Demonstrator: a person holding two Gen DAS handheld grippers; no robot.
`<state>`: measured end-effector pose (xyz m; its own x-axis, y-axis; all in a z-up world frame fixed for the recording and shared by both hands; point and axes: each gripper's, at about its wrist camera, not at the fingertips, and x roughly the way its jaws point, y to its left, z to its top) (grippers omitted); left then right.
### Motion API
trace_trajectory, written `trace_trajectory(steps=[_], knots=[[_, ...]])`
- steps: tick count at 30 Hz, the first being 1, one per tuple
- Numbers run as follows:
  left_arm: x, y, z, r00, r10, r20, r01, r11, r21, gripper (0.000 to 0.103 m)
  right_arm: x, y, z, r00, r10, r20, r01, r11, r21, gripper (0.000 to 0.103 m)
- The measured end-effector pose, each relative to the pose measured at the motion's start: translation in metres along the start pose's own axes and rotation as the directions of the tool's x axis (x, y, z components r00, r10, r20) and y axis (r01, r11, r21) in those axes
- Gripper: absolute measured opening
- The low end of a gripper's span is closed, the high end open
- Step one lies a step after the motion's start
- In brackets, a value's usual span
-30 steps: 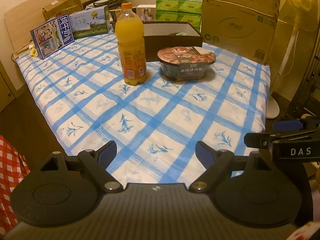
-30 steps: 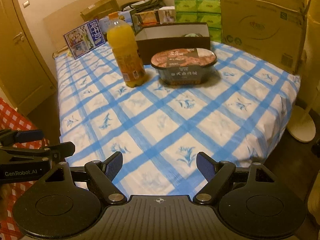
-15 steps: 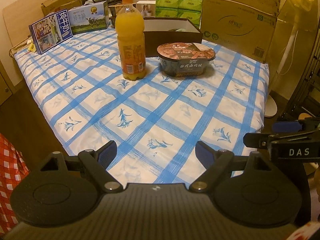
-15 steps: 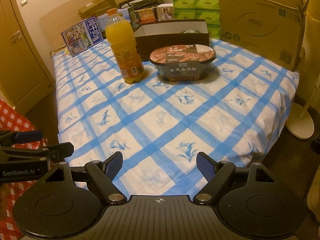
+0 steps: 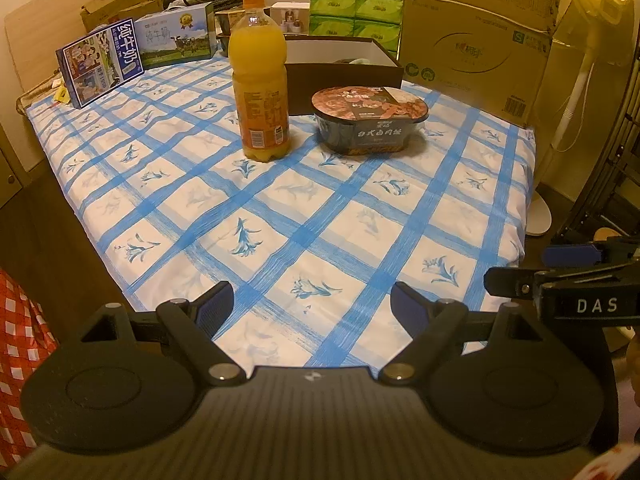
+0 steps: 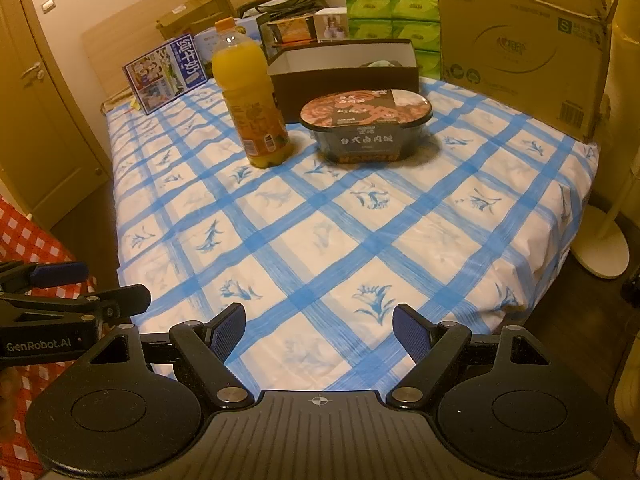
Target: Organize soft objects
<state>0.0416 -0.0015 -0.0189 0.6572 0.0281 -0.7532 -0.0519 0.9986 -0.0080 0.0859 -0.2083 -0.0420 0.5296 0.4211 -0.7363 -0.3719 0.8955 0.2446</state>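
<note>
A bed point(image 5: 360, 216) under a smooth blue-checked sheet fills the dim room, with a big cardboard carton point(image 5: 476, 40) at its far right. Far centre sits an open dark box point(image 5: 344, 68); just near it are a tall plastic orange juice bottle point(image 5: 262, 80) and an oval, film-lidded instant meal bowl point(image 5: 370, 120). The left gripper point(image 5: 312, 306) and right gripper point(image 6: 319, 328) hover at the near edge, jaws apart, empty. Nothing looks started; the next move is likely a reach far toward bottle or bowl.
</note>
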Motion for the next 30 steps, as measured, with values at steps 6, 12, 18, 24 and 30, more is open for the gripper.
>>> trace_trajectory(steps=[6, 12, 18, 24, 30], knots=[[-0.0006, -0.0006, 0.0005, 1.0, -0.003, 0.004, 0.003, 1.0, 0.0, 0.084, -0.0002, -0.0004, 0.0003, 1.0, 0.001, 0.0, -0.001, 1.0, -0.001, 0.08], [-0.0008, 0.0, 0.0007, 1.0, -0.004, 0.004, 0.004, 1.0, 0.0, 0.084, -0.0002, -0.0004, 0.0004, 1.0, 0.001, 0.0, -0.001, 1.0, -0.002, 0.08], [-0.001, 0.0003, 0.0009, 1.0, -0.005, 0.005, 0.005, 1.0, -0.001, 0.084, 0.0, 0.0015, 0.0006, 1.0, 0.002, 0.0, -0.002, 1.0, -0.003, 0.08], [-0.001, 0.0004, 0.001, 1.0, -0.005, 0.005, 0.005, 1.0, -0.001, 0.084, -0.0004, 0.0022, 0.0012, 1.0, 0.002, 0.001, -0.002, 1.0, -0.003, 0.08], [-0.0011, 0.0005, 0.001, 1.0, -0.005, 0.005, 0.005, 1.0, -0.001, 0.084, -0.0005, 0.0017, 0.0013, 1.0, 0.003, 0.0, -0.003, 1.0, -0.003, 0.08]])
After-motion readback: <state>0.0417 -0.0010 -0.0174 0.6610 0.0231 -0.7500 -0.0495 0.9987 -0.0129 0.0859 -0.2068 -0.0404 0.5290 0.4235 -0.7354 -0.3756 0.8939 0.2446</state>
